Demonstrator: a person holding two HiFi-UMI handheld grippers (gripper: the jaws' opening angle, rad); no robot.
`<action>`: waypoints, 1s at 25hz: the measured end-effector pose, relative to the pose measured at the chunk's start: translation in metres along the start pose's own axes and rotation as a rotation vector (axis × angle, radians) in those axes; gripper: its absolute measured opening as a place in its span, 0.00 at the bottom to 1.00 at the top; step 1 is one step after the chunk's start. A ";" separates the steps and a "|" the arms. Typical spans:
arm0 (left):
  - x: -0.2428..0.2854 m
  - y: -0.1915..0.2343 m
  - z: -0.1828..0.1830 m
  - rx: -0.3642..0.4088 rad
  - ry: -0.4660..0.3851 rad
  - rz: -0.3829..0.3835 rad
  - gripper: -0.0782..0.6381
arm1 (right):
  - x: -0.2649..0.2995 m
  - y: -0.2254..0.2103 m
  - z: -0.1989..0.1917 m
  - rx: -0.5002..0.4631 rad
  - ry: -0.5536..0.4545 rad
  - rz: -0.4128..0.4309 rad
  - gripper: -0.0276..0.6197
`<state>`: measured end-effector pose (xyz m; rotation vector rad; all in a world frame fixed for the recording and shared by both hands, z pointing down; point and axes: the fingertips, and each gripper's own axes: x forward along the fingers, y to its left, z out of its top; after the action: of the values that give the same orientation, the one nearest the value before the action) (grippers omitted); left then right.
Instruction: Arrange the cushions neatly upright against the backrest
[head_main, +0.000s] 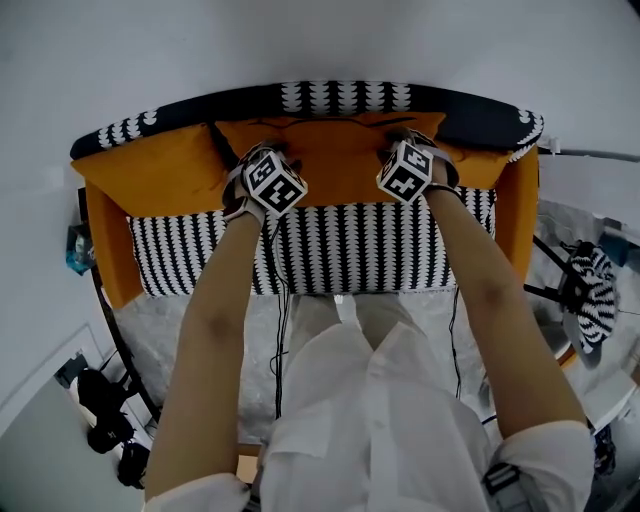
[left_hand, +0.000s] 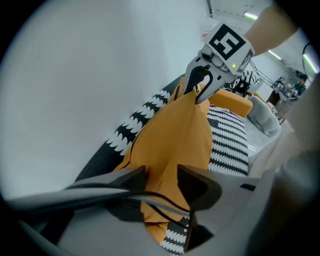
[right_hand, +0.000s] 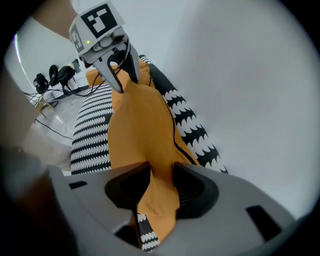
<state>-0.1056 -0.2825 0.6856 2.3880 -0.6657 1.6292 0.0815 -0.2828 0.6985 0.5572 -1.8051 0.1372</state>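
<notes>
An orange cushion (head_main: 340, 165) stands upright against the black-and-white backrest (head_main: 340, 97) of a small sofa. Both grippers are at its top edge. My left gripper (head_main: 272, 152) is near its left top corner and my right gripper (head_main: 402, 142) near its right top corner. In the left gripper view the jaws (left_hand: 161, 177) stand apart, with the orange cushion (left_hand: 175, 135) loose between them. In the right gripper view the jaws (right_hand: 161, 172) also stand apart around a fold of the cushion (right_hand: 145, 125). Each gripper shows in the other's view, the right gripper (left_hand: 200, 95) and the left gripper (right_hand: 124, 82).
A second orange cushion (head_main: 150, 170) leans at the sofa's left end. The striped seat (head_main: 340, 250) lies between orange armrests (head_main: 105, 250) (head_main: 520, 210). A white wall rises behind the sofa. A patterned object (head_main: 595, 290) is on the right, and black gear (head_main: 100, 400) with cables is on the floor at left.
</notes>
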 end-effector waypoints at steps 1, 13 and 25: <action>-0.003 -0.001 0.001 -0.010 -0.011 -0.005 0.40 | -0.003 -0.001 0.001 0.026 -0.010 0.000 0.29; -0.082 0.012 0.009 -0.370 -0.260 0.025 0.38 | -0.089 -0.022 0.010 0.523 -0.269 -0.044 0.27; -0.226 0.006 0.024 -0.703 -0.726 0.220 0.28 | -0.226 -0.022 0.003 0.855 -0.642 -0.169 0.12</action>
<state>-0.1569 -0.2374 0.4685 2.3192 -1.3696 0.3648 0.1345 -0.2356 0.4832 1.4831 -2.2661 0.6965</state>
